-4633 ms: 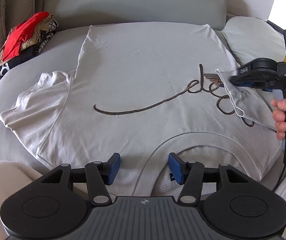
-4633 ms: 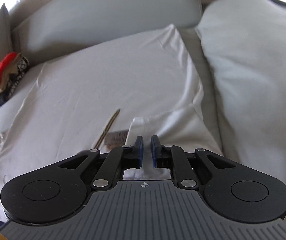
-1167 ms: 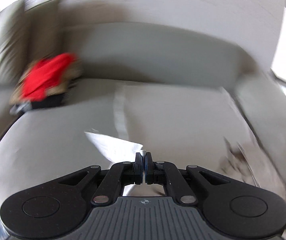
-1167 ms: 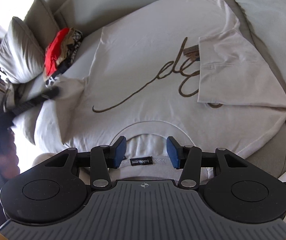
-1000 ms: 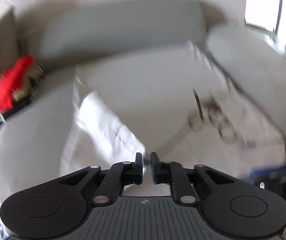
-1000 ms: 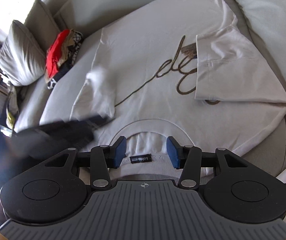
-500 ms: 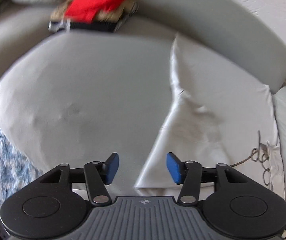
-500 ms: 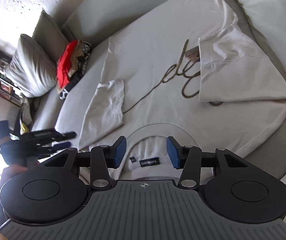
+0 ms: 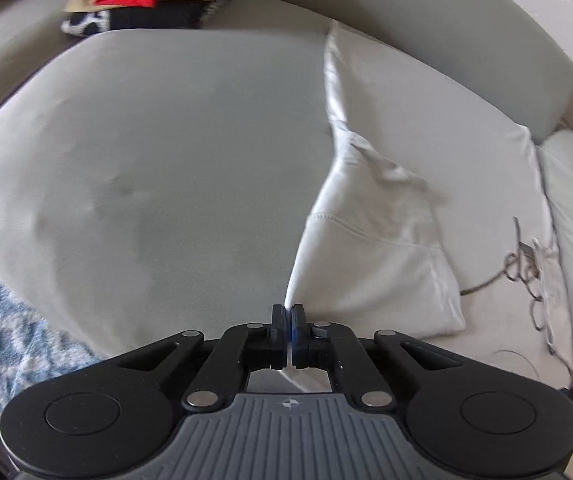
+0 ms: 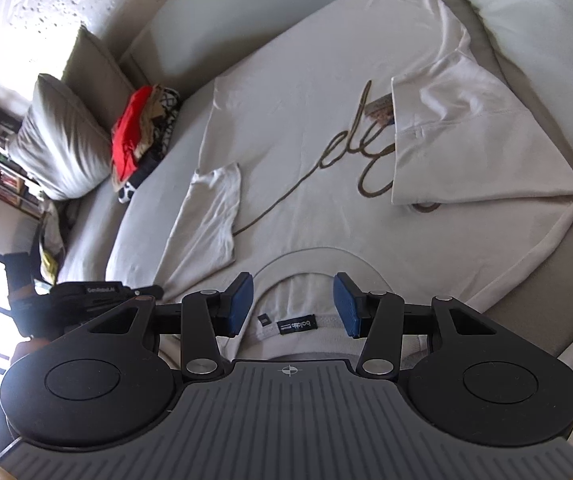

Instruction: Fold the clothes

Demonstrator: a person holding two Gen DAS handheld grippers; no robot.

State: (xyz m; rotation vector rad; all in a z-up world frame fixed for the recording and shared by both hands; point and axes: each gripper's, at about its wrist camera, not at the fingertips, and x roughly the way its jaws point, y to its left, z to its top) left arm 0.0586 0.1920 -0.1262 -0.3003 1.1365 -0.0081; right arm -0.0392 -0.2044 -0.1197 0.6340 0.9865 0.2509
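White cotton T-shirt (image 10: 326,128) with a brown looping script across its chest lies flat, face up, on the broad grey sofa seat cushion (image 9: 158,152), its neckline and black label nearest the right wrist camera. Both short sleeves are folded inward onto the shirt's body: one covers the end of the script, the other lies along the opposite side edge. Beyond the shirt, against the sofa back, sits a small stack of folded clothes (image 10: 142,136) with a red piece on top, and past that a grey square pillow (image 10: 60,140). Black right gripper (image 10: 292,304) hangs over the shirt's collar with its blue pads well apart, gripping nothing. Black left gripper (image 9: 287,322), at the shirt's side edge by the folded sleeve, has its pads pressed together on that fabric edge.
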